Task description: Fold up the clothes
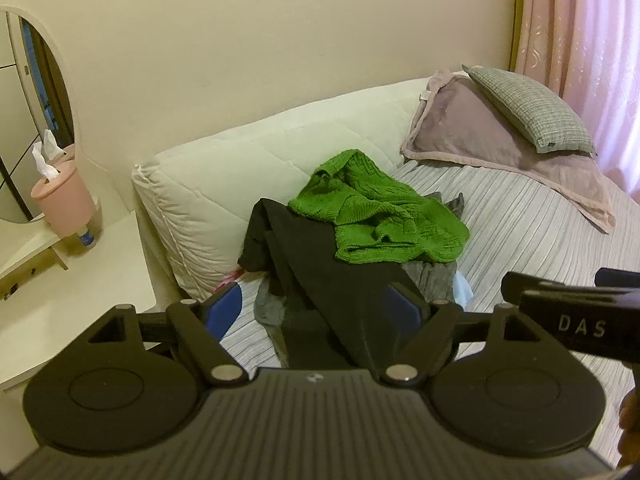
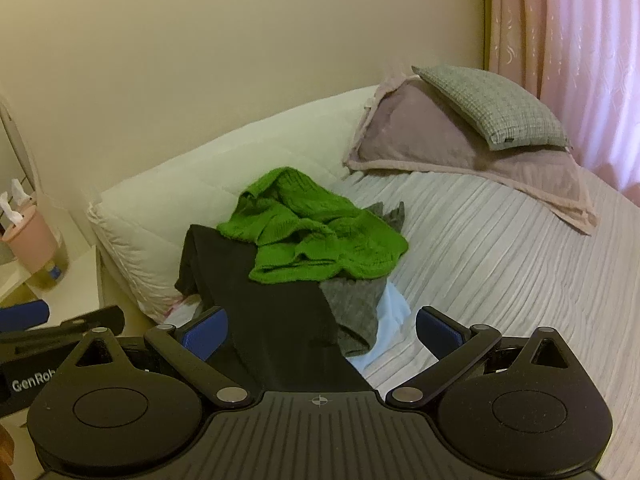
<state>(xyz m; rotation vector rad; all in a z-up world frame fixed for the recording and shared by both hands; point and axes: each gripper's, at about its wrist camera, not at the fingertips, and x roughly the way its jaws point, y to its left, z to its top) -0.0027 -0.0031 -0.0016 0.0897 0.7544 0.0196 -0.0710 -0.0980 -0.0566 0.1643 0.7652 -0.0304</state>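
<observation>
A heap of clothes lies on the striped bed sheet (image 1: pixel 520 232). A green knit sweater (image 1: pixel 376 208) lies on top, over a black garment (image 1: pixel 320 280) and a grey garment (image 1: pixel 432 280). The same green sweater (image 2: pixel 316 232), black garment (image 2: pixel 272 312) and grey garment (image 2: pixel 356 304) show in the right wrist view, with a pale blue cloth (image 2: pixel 390 320) under them. My left gripper (image 1: pixel 316 304) is open above the black garment's near end. My right gripper (image 2: pixel 320 332) is open above the same heap. Neither holds anything.
A white quilted bolster (image 1: pixel 224 184) runs along the wall behind the heap. A mauve pillow (image 1: pixel 480 132) and a grey checked cushion (image 1: pixel 528 108) lie at the bed head. A white side table (image 1: pixel 60 300) with a pink tissue holder (image 1: pixel 60 196) stands left. Pink curtains (image 1: pixel 592 40) hang right.
</observation>
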